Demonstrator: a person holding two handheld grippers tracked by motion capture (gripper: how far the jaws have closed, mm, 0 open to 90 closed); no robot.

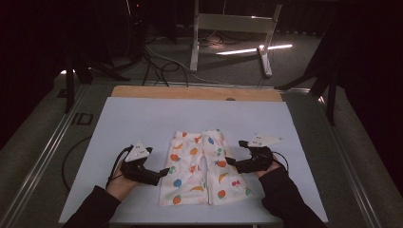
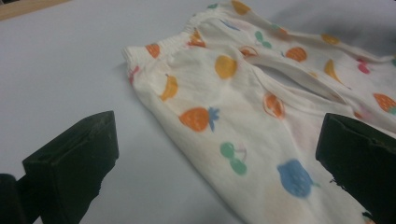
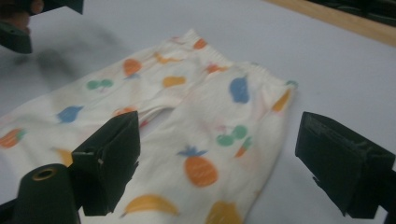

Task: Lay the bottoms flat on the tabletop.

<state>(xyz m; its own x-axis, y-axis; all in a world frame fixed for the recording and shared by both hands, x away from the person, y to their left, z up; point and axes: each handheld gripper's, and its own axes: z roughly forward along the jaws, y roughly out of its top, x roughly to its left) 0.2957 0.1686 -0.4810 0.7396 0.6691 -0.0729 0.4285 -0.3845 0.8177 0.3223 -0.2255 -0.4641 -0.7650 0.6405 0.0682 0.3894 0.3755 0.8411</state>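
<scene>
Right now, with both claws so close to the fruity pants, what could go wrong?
1. Both claws are open at the edges of the pants. The left claw might pinch just the top layer, so the leg opens up.
2. The right claw comes in low, so it may push the cloth into wrinkles on the white sheet.

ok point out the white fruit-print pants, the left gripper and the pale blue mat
white fruit-print pants (image 1: 202, 166), high view, the middle of the fabric
left gripper (image 1: 165, 172), high view, between its fingertips
pale blue mat (image 1: 142, 118), high view, bare part beyond the pants
</scene>
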